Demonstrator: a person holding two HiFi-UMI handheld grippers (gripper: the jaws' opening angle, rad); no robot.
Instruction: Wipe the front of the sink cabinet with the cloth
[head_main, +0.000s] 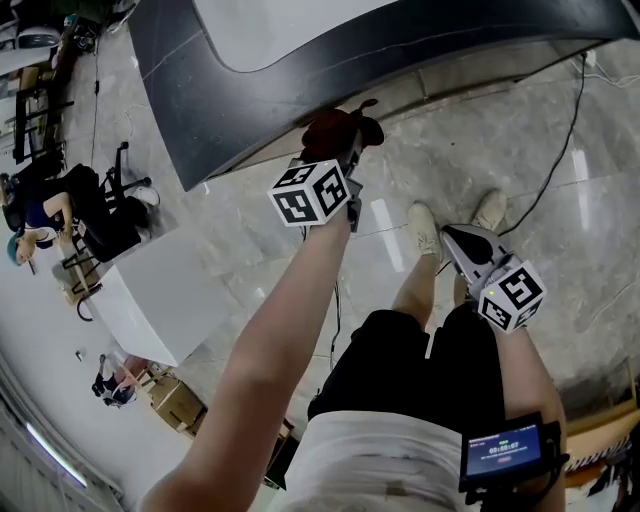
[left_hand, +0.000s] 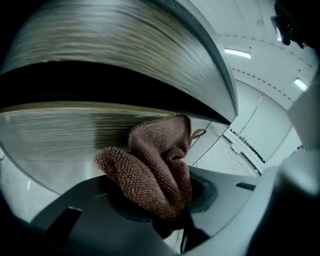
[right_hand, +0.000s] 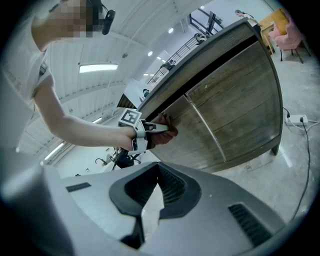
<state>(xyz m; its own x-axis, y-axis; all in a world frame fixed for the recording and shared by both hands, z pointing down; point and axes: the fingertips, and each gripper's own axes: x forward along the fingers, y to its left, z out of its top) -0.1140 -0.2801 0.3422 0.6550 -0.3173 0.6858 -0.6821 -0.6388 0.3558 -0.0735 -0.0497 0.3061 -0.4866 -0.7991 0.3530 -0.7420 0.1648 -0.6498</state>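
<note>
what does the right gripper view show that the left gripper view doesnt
Only the right gripper view: the whole wooden cabinet front with its door seam, the person's arm holding the left gripper up to it, a floor cable, and the right gripper with its empty claw. Only the left gripper view: the weave of the cloth up close, clamped in that claw. Both: the cloth against the cabinet front.
</note>
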